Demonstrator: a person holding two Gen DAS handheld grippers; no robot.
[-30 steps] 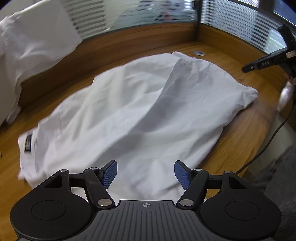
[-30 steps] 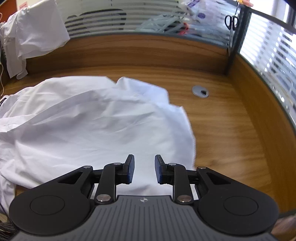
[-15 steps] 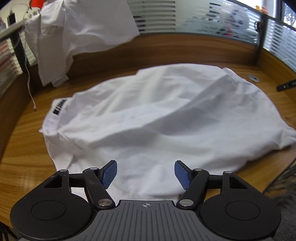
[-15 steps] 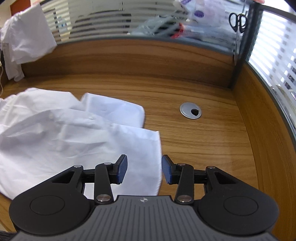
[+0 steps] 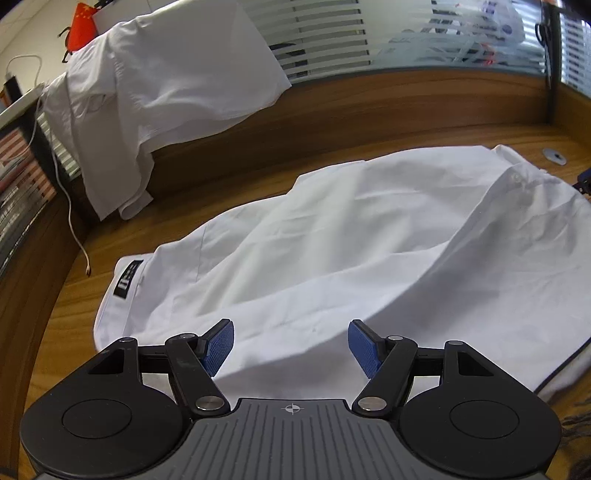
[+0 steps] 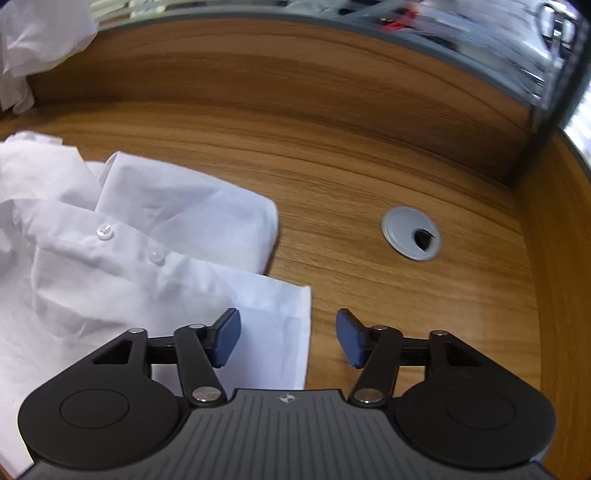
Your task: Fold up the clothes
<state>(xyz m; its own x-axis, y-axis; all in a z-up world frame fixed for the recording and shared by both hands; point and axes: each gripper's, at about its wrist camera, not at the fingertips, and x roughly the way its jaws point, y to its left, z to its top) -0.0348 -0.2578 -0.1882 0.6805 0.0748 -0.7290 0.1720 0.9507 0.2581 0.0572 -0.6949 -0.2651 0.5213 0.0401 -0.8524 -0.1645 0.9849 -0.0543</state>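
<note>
A rumpled white cotton shirt [image 5: 369, 240] sprawls across the woodgrain desk [image 6: 332, 155], reaching its near edge. Left tongs [image 5: 291, 345] hover apart over it. Right tongs [image 6: 288, 338] are opening, empty (only this view shows two clear buttons [image 6: 104, 231]) near a round grey grommet [image 6: 410, 233].

an office: wooden desk [image 6: 369, 166] with cable grommet [image 6: 410, 233], glass partition [image 5: 406, 33].

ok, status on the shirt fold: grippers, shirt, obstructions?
Left gripper open above shirt, empty. Right gripper opening over shirt's corner, nothing gripped. Shirt crumpled, unfolded. Nothing blocking; grommet clear.
</note>
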